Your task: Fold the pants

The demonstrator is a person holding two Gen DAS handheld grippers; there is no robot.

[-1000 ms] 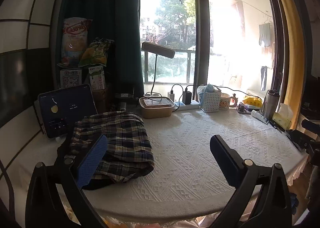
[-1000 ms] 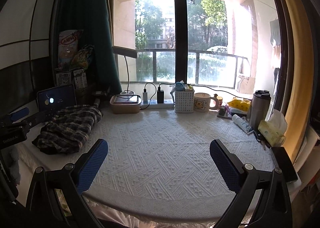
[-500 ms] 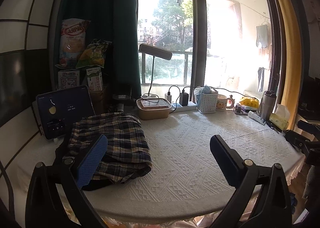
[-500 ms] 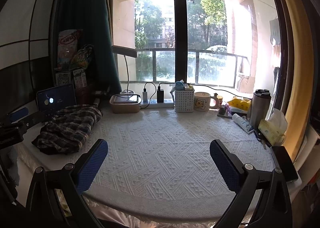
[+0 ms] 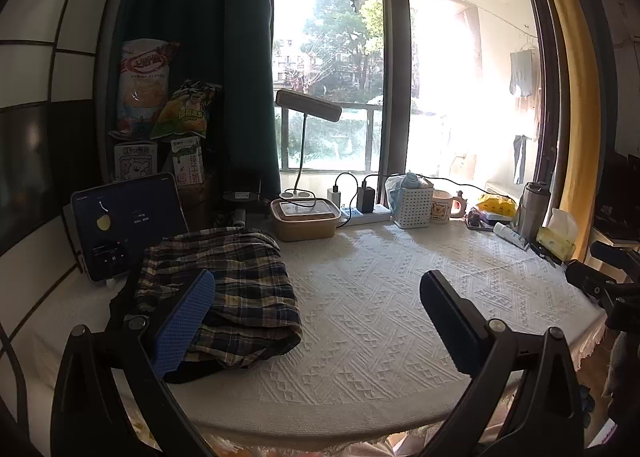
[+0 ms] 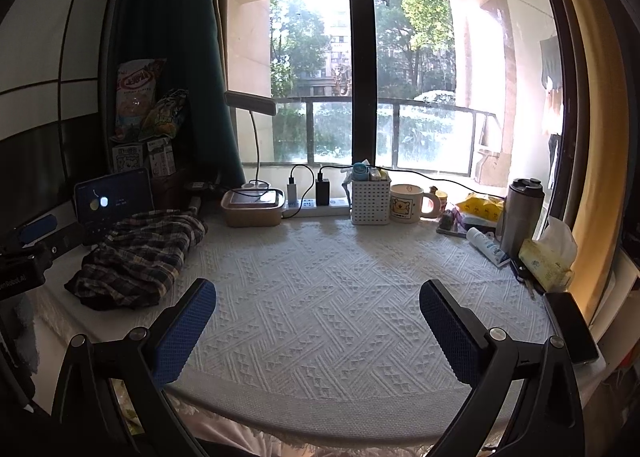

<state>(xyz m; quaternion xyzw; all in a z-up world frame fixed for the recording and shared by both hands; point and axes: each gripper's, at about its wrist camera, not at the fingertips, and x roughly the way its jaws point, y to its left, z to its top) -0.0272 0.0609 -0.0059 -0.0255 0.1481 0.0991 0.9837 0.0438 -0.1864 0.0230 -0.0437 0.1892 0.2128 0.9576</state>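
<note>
- Left wrist view: left tool (image 5: 316, 321) held above the near edge of the surface (image 5: 400, 297), jaws spread wide, nothing between them. Blue pads (image 5: 184, 329) face inward.
- Plaid pants (image 5: 224, 289) lie bunched in a loose heap on the left part of the surface, just ahead of the left finger, which overlaps the heap in this view; contact cannot be judged. Long axis of the heap runs from the near edge toward the window; rounded folded edge at the near right, dark lining showing at the near end.
- Tablet (image 5: 128, 225) propped upright just behind and left of the pants, screen lit. Lunch box (image 5: 306, 219) behind the pants on the right, desk lamp (image 5: 308, 105) above it.
- Right tool visible at the far right edge as dark hardware; its jaws not readable here.
- Right wrist view: right tool (image 6: 318, 321) over the middle near edge of the surface (image 6: 320, 277), jaws wide apart, holding nothing.
- Pants (image 6: 140, 257) well to its left, near the left edge, heap elongated from near-left toward far-right, far end pointing at the lunch box (image 6: 252, 209).
- White basket (image 6: 370, 201), mug (image 6: 408, 203) and steel tumbler (image 6: 520, 217) stand along the window side.
</note>
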